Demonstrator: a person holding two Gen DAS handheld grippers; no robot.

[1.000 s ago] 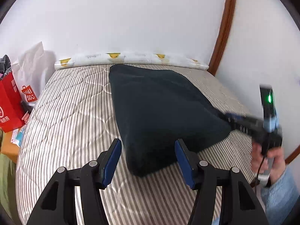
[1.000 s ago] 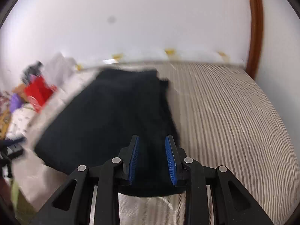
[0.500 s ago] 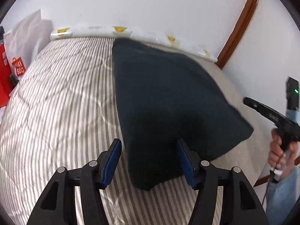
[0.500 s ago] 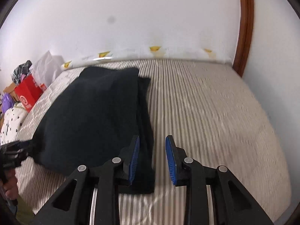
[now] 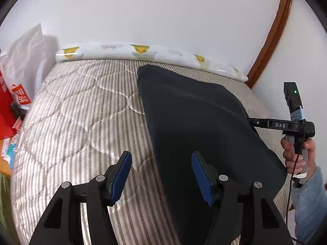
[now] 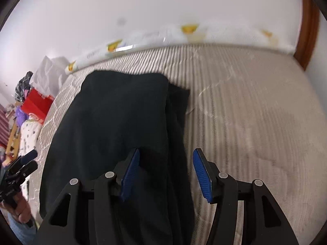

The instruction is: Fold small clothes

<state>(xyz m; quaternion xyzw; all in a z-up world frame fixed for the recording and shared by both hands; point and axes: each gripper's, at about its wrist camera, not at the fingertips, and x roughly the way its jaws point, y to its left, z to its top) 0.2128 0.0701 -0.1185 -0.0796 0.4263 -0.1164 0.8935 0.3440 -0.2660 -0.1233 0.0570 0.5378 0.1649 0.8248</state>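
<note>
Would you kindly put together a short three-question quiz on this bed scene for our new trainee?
1. True or false: the dark navy folded garment lies on the striped quilted mattress.
2. Which gripper's jaws have just been opening: A) left gripper B) right gripper?
3. What lies along the far edge of the mattress, against the white wall?

Key
1. True.
2. B; its blue pads stand apart over the garment's right edge and press on nothing.
3. A white padded roll with yellow duck prints.
</note>
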